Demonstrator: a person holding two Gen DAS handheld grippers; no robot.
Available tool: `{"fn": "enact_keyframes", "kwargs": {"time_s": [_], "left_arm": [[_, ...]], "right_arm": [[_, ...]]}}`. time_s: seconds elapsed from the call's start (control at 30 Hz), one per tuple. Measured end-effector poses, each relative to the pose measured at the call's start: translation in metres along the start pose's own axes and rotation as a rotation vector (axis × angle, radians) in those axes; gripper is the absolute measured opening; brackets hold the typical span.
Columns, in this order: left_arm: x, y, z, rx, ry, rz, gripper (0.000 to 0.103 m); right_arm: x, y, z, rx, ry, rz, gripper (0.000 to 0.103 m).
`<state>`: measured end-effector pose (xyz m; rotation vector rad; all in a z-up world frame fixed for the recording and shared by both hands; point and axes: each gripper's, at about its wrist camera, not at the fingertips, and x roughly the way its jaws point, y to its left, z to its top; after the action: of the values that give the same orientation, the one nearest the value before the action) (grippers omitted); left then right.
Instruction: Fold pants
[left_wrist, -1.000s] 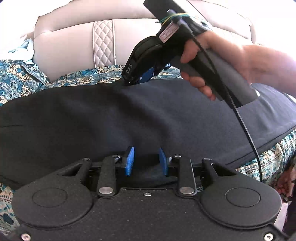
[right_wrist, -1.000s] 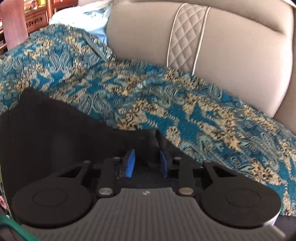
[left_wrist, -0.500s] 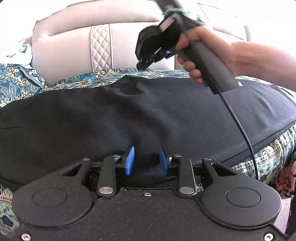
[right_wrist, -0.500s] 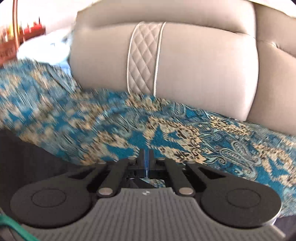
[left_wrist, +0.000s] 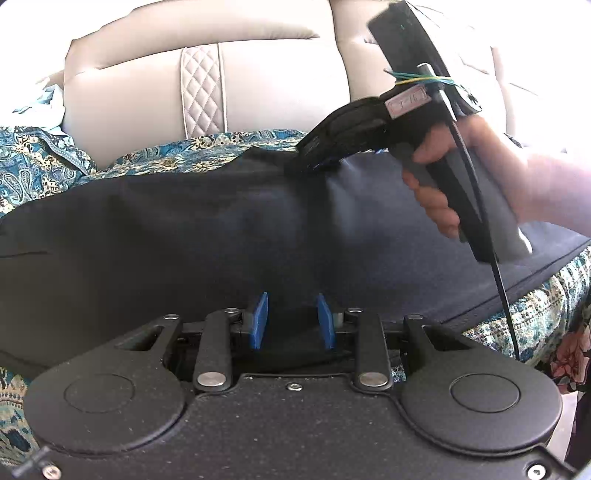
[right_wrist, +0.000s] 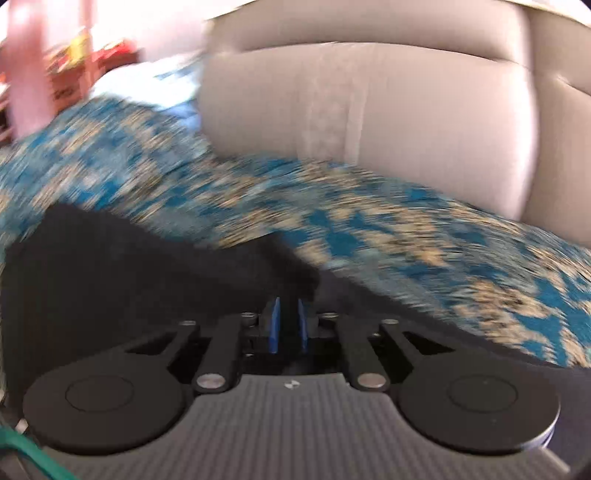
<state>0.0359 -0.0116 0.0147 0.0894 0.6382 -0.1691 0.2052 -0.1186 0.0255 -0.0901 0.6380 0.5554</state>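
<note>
Black pants (left_wrist: 184, 240) lie spread across the patterned sofa cover (left_wrist: 37, 166). My left gripper (left_wrist: 291, 321) sits at their near edge, blue pads shut on a bunch of the black cloth. A hand (left_wrist: 498, 177) holds my right gripper (left_wrist: 306, 162) with its tips down on the pants' far edge. In the blurred right wrist view the right gripper (right_wrist: 288, 325) has its jaws opening, a narrow gap between the pads. A hump of the pants (right_wrist: 110, 277) rises right at the tips and reaches between them, and the pads do not visibly press on it.
The beige sofa backrest (left_wrist: 277, 81) with its quilted strip stands close behind the pants. The blue and gold cover (right_wrist: 369, 229) shows past the far edge and at the right. A black cable (left_wrist: 502, 295) hangs from the right gripper across the pants.
The right gripper let go of the pants' far edge, rose shut and empty before the backrest, then came back down onto that edge with a small gap. The left gripper stayed put.
</note>
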Motion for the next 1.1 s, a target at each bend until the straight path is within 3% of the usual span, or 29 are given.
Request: {"fn": "enact_keyframes", "kwargs": {"time_s": [0.1, 0.13, 0.27, 0.4, 0.57, 0.83, 1.0, 1.1], "left_arm": [[0.0, -0.001, 0.0, 0.004, 0.004, 0.005, 0.029], [0.0, -0.002, 0.0, 0.007, 0.006, 0.006, 0.029], [0.001, -0.001, 0.004, 0.004, 0.02, 0.001, 0.029], [0.002, 0.01, 0.026, -0.033, 0.05, -0.032, 0.028], [0.014, 0.017, 0.082, 0.029, -0.092, 0.036, 0.027], [0.106, 0.013, 0.135, -0.012, -0.061, 0.071, 0.022], [0.149, 0.018, 0.129, -0.073, 0.01, 0.133, 0.02], [0.151, 0.022, 0.125, -0.09, -0.003, 0.142, 0.02]], "right_arm": [[0.002, -0.018, 0.004, 0.021, -0.031, -0.258, 0.038], [-0.003, -0.024, 0.003, 0.035, -0.055, -0.307, 0.037], [-0.038, -0.045, -0.009, 0.161, -0.14, -0.218, 0.048], [-0.055, -0.036, -0.025, 0.092, -0.141, -0.125, 0.058], [-0.053, -0.029, -0.038, 0.102, -0.108, -0.057, 0.059], [-0.058, -0.055, -0.047, 0.126, -0.089, -0.168, 0.059], [-0.076, -0.103, -0.06, 0.182, -0.08, -0.312, 0.061], [-0.093, -0.139, -0.074, 0.205, -0.099, -0.4, 0.061]]}}
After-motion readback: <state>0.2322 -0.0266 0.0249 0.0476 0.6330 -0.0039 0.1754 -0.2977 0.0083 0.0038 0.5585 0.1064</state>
